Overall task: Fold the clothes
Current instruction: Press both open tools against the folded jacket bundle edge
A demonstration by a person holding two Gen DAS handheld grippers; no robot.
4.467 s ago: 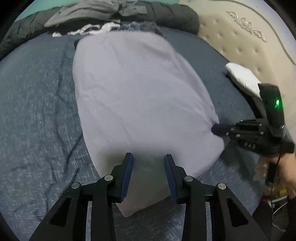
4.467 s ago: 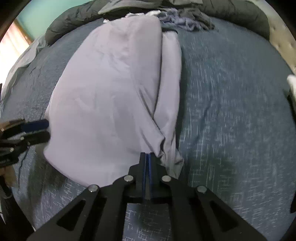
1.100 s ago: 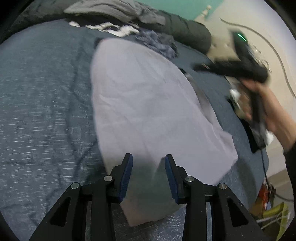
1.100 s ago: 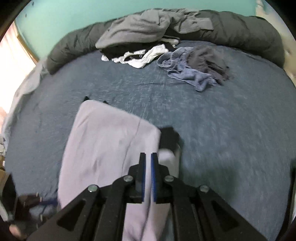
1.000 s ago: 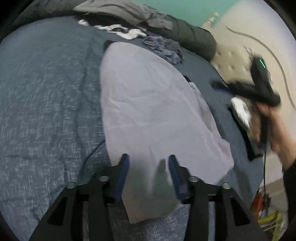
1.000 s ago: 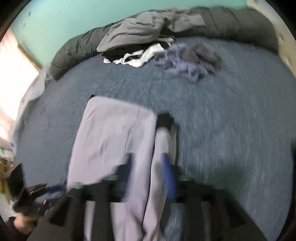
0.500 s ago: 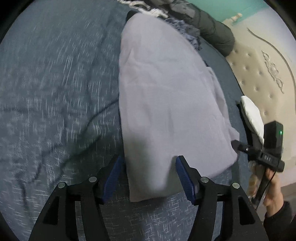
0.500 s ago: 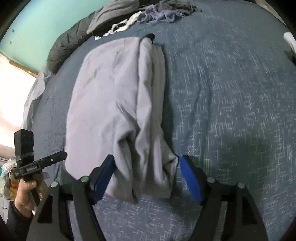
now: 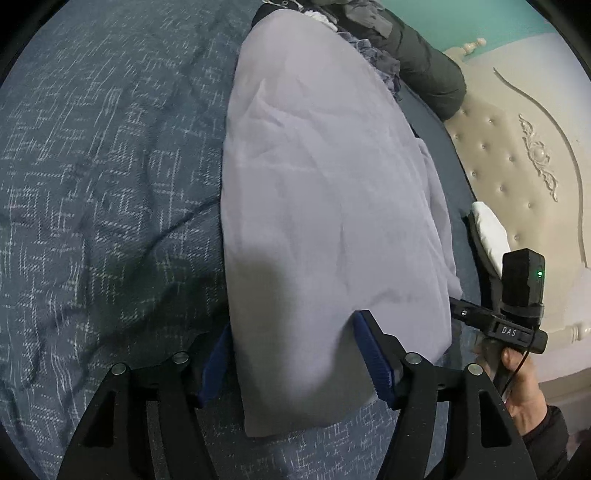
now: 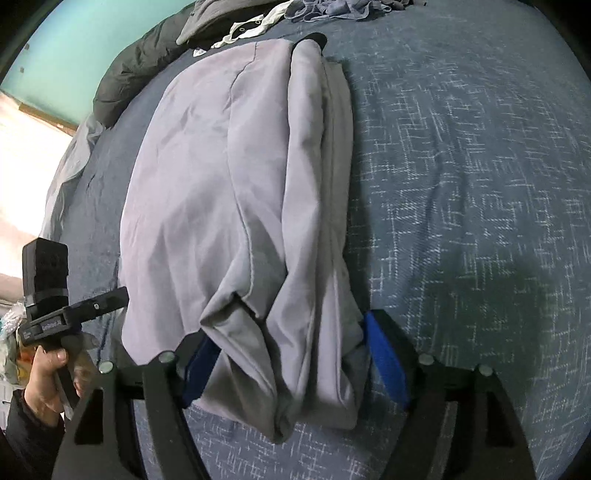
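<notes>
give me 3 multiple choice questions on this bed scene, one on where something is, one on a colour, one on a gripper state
1. Where does the pile of unfolded clothes lie?
A. at the far end of the bed, beyond the garment
B. under the left gripper
C. on the floor

2. What colour is the garment spread on the bedspread?
A. bright red
B. pale lilac-grey
C. black

3. How does the right gripper stand?
A. shut on the garment
B. out of view
C. open, a finger on each side of the garment's near end

Answers:
1. A: the pile sits past the garment's far end, against the dark rolled duvet.
2. B: both views show it pale lilac-grey on a dark blue bedspread.
3. C: its blue pads stand wide apart with the bunched cloth between them; the left gripper is open too.
</notes>
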